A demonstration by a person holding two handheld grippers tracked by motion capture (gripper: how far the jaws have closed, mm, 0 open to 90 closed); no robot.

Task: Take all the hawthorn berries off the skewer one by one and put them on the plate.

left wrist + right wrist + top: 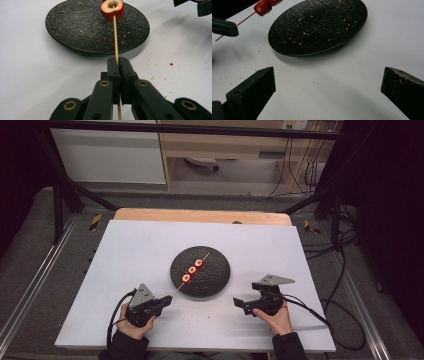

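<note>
A thin wooden skewer [192,269] carries three red fruit pieces with pale centres [192,269] and hangs over a round black plate [216,280]. My left gripper [167,300] is shut on the skewer's near end, left of the plate's front rim. In the left gripper view the skewer [116,45] runs from the closed jaws up to the nearest red piece [113,10] above the plate [75,27]. My right gripper [239,304] stands open on the table right of the plate, nothing between its fingers [253,92]. The right gripper view shows the plate [317,27] and the red pieces [263,7] at upper left.
The white table top [140,255] has small red and brown crumbs in front of the plate. A wooden board edge [200,215] lies at the far side. Black frame bars and cables surround the table.
</note>
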